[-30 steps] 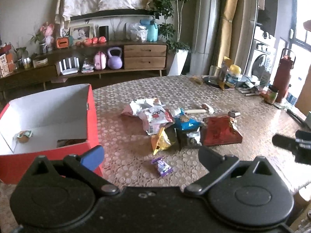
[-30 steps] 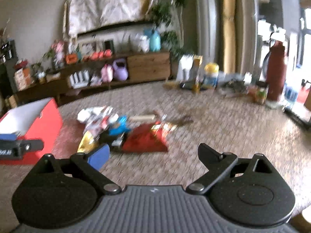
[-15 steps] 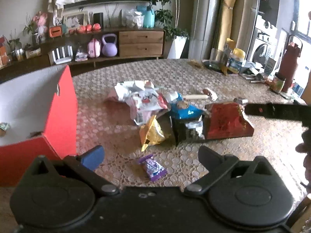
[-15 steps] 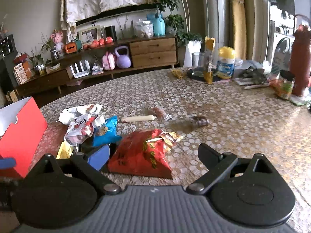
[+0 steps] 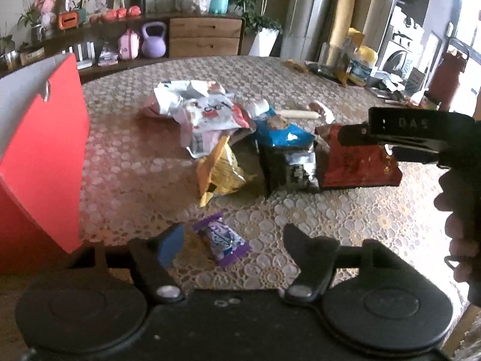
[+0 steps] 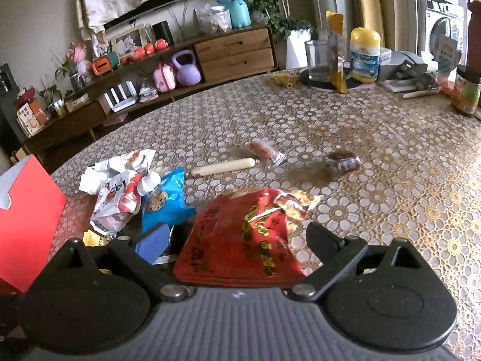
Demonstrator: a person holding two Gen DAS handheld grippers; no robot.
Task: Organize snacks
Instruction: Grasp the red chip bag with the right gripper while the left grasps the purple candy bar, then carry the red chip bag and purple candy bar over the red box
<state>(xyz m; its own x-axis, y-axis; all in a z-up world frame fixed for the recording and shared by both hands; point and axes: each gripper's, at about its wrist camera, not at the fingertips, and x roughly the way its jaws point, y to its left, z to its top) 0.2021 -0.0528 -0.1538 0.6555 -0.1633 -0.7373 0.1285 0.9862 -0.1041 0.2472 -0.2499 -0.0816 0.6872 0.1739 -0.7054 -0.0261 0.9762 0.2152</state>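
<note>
Red snack bag point(image 6: 240, 240) with gold characters, too blurred to read, lies on the lace-patterned desk point(image 6: 360, 138), between the parted fingers of the right hand-held gripper point(image 6: 234, 240); pads not pressing it. Left of the red bag: blue cookie pack point(image 6: 168, 201), then a white-and-red pouch point(image 6: 117, 201) whose lettering is unreadable. Behind the red bag: a cream stick snack point(image 6: 224, 167) and two small wrapped sweets.

Left hand-held gripper point(image 5: 231, 240) has just been closing, now at a middling gap, with a purple candy wrapper point(image 5: 221, 240) lying on the desk between its fingers, not gripped. Left view alone shows that wrapper, a yellow packet point(image 5: 222, 174) and a dark foil pack point(image 5: 291, 165) left of the red bag, plus "DAS" printed on the right tool's body point(image 5: 412, 123) and the person's hand point(image 5: 460, 225) holding it. Red box point(image 5: 39, 162) stands far left of the red bag. Right view alone shows a yellow-lidded jar point(image 6: 365, 55), label unreadable.
</note>
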